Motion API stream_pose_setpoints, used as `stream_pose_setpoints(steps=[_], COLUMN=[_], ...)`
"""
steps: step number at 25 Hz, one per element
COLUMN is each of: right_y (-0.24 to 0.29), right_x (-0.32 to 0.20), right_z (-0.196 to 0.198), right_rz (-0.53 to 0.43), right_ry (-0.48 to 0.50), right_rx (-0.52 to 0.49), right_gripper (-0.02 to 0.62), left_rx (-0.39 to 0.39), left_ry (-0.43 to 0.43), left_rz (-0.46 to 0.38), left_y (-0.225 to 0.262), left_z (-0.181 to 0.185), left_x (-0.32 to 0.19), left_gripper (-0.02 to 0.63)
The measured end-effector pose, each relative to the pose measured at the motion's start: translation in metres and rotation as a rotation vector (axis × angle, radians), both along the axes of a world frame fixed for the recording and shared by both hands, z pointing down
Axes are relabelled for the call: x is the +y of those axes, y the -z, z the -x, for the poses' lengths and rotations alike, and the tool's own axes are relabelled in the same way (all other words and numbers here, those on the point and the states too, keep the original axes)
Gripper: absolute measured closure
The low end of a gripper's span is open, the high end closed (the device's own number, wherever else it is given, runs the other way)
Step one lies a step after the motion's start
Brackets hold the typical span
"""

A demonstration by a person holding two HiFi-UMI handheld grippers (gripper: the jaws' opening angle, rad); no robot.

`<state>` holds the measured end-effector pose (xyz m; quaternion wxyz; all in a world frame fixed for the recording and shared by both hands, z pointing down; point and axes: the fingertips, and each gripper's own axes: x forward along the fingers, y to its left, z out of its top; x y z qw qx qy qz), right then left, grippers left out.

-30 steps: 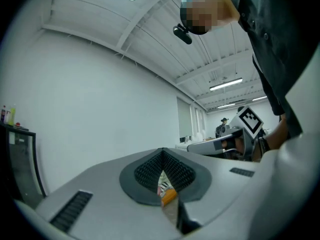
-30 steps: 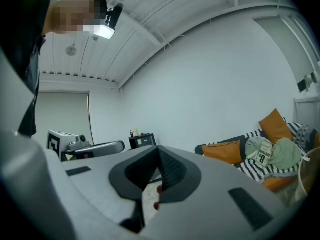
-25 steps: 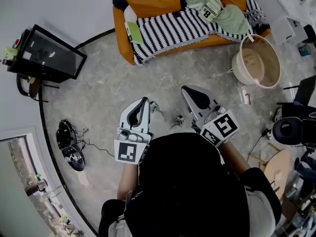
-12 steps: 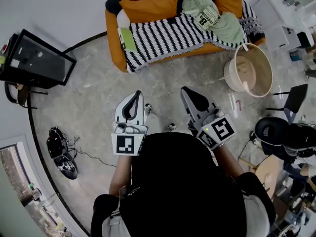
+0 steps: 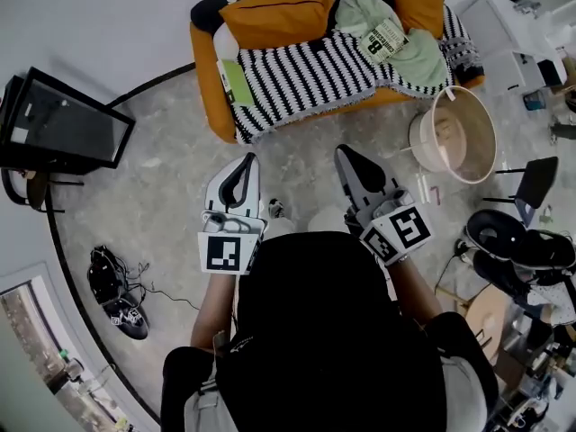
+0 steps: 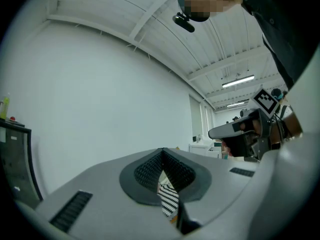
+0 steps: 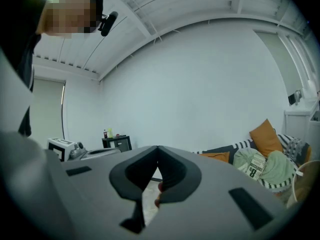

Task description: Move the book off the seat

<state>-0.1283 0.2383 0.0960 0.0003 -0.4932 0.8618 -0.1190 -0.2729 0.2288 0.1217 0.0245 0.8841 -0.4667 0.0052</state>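
A light green book lies on the left end of the orange sofa's seat, on a black-and-white striped blanket. Both grippers hover over the grey floor short of the sofa, pointing toward it. My left gripper is shut with nothing in it, roughly in line with the book. My right gripper is shut and empty too. In the left gripper view the jaws meet at the tip and a strip of the blanket shows below them. In the right gripper view the jaws meet too.
Orange cushions and a green garment lie on the sofa. A beige tub stands at the sofa's right end. A black screen on a stand is at the left, black shoes lower left, dark chairs at the right.
The view has shifted and the grippers sit a little closer to the sofa. Both stay shut and empty. The book has not moved on the seat.
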Motion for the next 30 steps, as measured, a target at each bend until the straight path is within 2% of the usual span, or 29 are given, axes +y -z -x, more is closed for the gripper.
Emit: stream_pose_setpoints(steps=[4,7,11,14,19,25,30], right_y=[-0.005,-0.011,-0.021,-0.025,-0.021,-0.024,-0.032], right_x=[-0.021,-0.04,-0.068,-0.095,-0.155,-0.217,-0.248], right_z=[0.007,0.006,-0.001,-0.009,-0.029,-0.048,-0.058], right_rz=[0.015,0.031,0.05,0.058,0.053,0.049,0.054], right_ry=[0.016,0.019,0.041,0.073,0.14,0.253,0.344], right_rx=[0.033,0.038,0.039,0.035,0.02,0.013,0.023], right_gripper=[0.581,0.581,0.581,0.581,0.581,0.581,0.581], left_rx=[0.035,0.06,0.033,-0.016,0.014,-0.007,-0.02], left_ry=[0.047,0.065,0.068,0.111,0.19,0.28,0.337], left_rz=[0.002,0.047,0.053,0.04,0.038,0.041,0.056], left_y=[-0.001,-0.015,-0.022,-0.021,-0.013,-0.014,-0.022], left_z=[0.019,0.023,0.012,0.008,0.0,-0.03,-0.049], left_x=[-0.024,-0.04,-0.061,-0.082,-0.127,-0.169,-0.191], left_gripper=[0.597,0.597,0.597,0.597,0.597,0.597,0.597])
